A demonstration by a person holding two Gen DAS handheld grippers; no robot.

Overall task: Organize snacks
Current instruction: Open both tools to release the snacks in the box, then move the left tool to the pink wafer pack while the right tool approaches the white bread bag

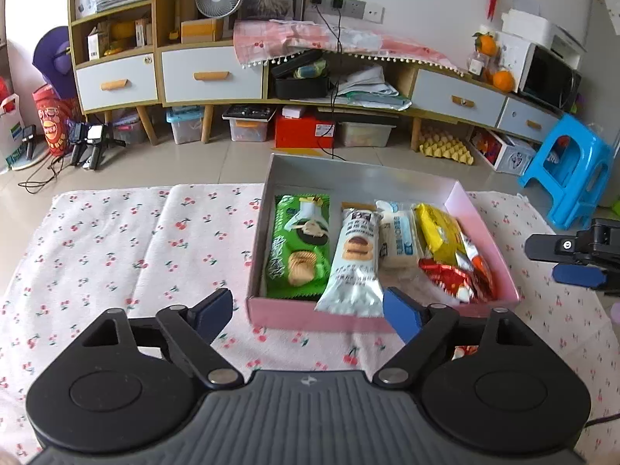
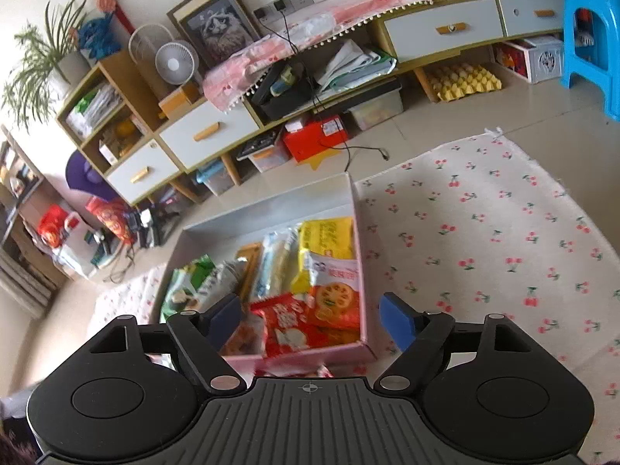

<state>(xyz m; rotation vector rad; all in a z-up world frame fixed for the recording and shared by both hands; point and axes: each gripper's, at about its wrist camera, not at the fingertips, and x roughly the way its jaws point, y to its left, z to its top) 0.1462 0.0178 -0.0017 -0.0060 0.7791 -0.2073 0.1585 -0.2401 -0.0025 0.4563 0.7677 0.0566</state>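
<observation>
Nearest to you, your left claw [image 1: 308, 312] stands with its blue pads spread wide and nothing between them, hovering above the near pink wall of the shallow pink cardboard box [image 1: 310, 316]. Your right claw [image 2: 310, 319] is likewise spread apart and empty, poised over the near right corner of the same box [image 2: 362, 271]; its right pad sits outside the box wall, above the cloth. From the left wrist view you can see that right claw [image 1: 577, 267] at the far right edge, beside the box.

Under both claws, the white cloth printed with red cherries [image 1: 116, 240] covers the bench, and the box rests on it. Inside the box the snacks lie side by side: a green biscuit packet [image 1: 300, 248] at the left, then a long white wafer packet [image 1: 354, 259] whose near end overhangs the front wall, a small white and blue packet [image 1: 399, 232], a yellow crinkled packet [image 1: 438, 230], and red and orange foil packets [image 1: 461, 275] piled in the near right corner. The far part of the box floor is bare grey.

Beyond the bench lies a tiled floor, with a bright blue plastic stool [image 1: 569, 178] at the right and a long wooden cabinet with white drawers [image 1: 213, 73] against the wall.
</observation>
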